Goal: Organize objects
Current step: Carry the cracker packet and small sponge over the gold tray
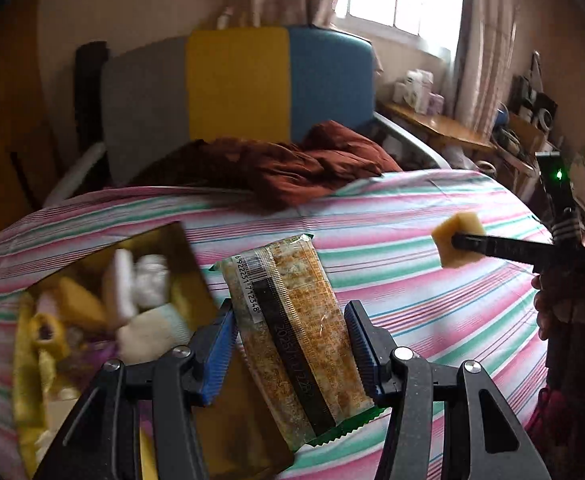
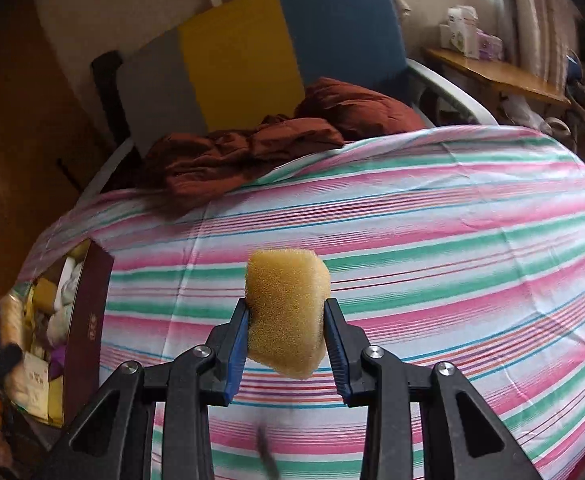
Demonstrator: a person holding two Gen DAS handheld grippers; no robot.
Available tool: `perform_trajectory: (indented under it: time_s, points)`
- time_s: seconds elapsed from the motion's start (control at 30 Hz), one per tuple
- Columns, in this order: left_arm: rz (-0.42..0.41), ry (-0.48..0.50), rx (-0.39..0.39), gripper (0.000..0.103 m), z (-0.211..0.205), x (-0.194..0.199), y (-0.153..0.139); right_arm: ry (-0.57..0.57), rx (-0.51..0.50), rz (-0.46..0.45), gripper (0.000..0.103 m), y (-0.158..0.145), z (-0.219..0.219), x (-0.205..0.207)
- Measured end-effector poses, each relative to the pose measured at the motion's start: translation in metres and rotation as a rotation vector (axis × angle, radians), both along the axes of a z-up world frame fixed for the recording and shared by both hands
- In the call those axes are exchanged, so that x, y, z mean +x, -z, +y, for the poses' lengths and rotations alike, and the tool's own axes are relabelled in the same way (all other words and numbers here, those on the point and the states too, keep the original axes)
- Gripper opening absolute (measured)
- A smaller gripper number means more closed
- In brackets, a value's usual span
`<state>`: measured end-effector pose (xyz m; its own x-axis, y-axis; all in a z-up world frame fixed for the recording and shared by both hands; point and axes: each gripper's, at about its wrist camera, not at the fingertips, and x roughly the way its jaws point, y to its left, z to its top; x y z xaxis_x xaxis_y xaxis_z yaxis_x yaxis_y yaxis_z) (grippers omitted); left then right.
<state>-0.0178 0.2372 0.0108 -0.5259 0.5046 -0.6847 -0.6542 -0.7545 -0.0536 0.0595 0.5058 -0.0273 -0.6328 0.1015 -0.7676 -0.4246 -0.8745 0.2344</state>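
Note:
My left gripper [image 1: 290, 320] is shut on a clear snack packet [image 1: 288, 276] with a barcode and green edges, held above the striped bed. Just left of it lies an open gold-lined box [image 1: 164, 240] with several small soft items inside, blurred. In the right wrist view, my right gripper [image 2: 286, 306] is shut on a yellow sponge [image 2: 286, 280], also above the sheet. The same sponge [image 1: 458, 222] shows at the right of the left wrist view, pinched in the right gripper [image 1: 458, 242]. The box's maroon side [image 2: 92, 304] stands far left of the sponge.
A striped sheet [image 1: 412, 208] covers the bed. A rust-brown blanket [image 1: 292, 164] is bunched by the grey, yellow and blue headboard [image 1: 236, 84]. A wooden side table [image 1: 436, 124] with tissue packs stands at the right under the window. A person's hand [image 1: 544, 308] grips the right tool.

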Motion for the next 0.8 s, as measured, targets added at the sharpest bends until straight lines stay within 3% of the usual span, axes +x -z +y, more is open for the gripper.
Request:
perform_trajectory:
  time_s: [0.23, 0.57, 0.8]
  points:
    - [0.033, -0.087, 0.014, 0.055, -0.055, -0.003, -0.009, -0.093, -0.008, 0.005, 0.035, -0.012, -0.04, -0.012]
    - [0.051, -0.184, 0.036, 0.055, -0.109, -0.008, -0.012, -0.29, -0.029, 0.094, 0.035, -0.045, -0.139, -0.031]
    - [0.04, -0.238, 0.048, 0.055, -0.139, -0.012, -0.007, -0.417, -0.056, 0.122, 0.035, -0.049, -0.205, -0.042]
